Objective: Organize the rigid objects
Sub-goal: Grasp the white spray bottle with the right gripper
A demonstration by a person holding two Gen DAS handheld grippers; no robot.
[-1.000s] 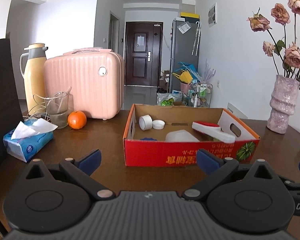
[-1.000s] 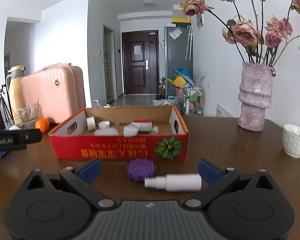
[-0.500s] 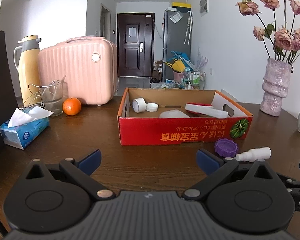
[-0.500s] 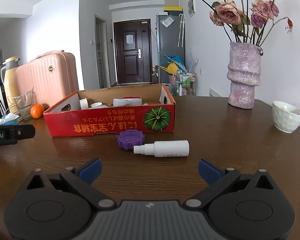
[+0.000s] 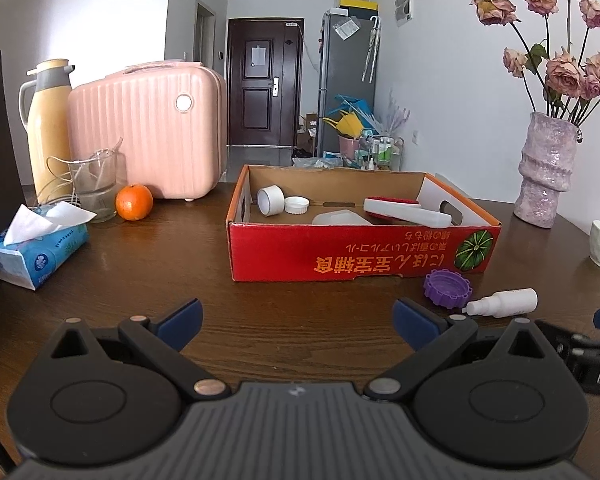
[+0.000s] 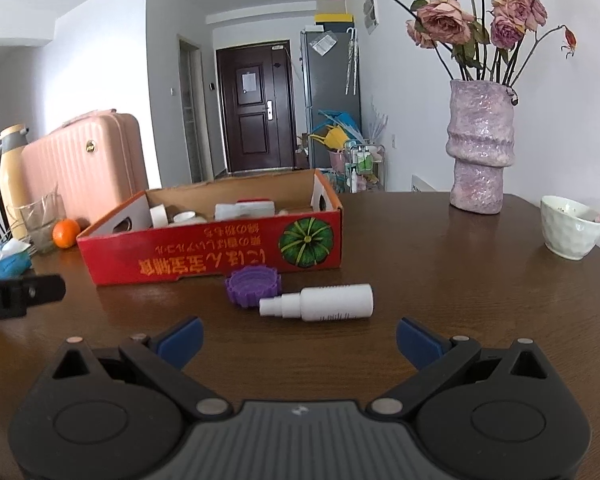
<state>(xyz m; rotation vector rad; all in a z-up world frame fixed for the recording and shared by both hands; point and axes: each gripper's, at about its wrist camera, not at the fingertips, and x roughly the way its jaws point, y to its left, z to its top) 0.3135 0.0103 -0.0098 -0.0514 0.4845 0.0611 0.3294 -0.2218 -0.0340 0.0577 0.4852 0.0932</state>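
Both grippers, left point(image 5: 296, 320) and right point(image 6: 299, 340), hover spread wide and empty over brown wooden table point(image 6: 440, 280). White plastic spray bottle point(image 6: 320, 303) lies touching purple ridged lid point(image 6: 253, 281), before red cardboard box point(image 6: 212, 256).

One red box point(image 5: 340, 252), one purple lid point(image 6: 253, 282) and one white spray bottle point(image 6: 324, 302) are seen. One orange point(image 5: 134, 202), one vase point(image 6: 480, 148) and one pink suitcase point(image 5: 148, 142) are counted.

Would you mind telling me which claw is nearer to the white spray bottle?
Right. The right claw is open directly before the white spray bottle; the left claw sits further off to its left, facing the red box.
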